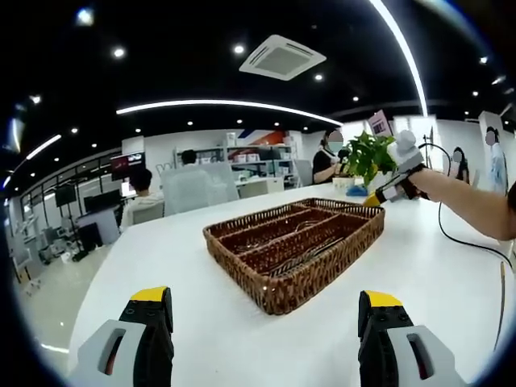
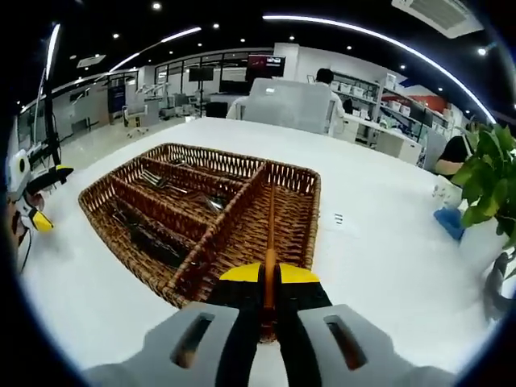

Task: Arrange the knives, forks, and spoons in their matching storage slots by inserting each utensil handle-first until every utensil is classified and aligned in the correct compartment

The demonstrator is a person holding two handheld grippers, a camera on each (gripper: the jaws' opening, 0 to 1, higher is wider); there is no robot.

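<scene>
Brown wicker divided basket [image 2: 290,189] on white table, cutlery [image 2: 173,187] lying in long compartments

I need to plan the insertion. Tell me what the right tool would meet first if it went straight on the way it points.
The right tool, shut on a thin brown stick-like utensil, points into the wicker tray. The utensil's far tip would probably meet the floor or far wall of the wide end compartment first; depth is hard to judge.
</scene>
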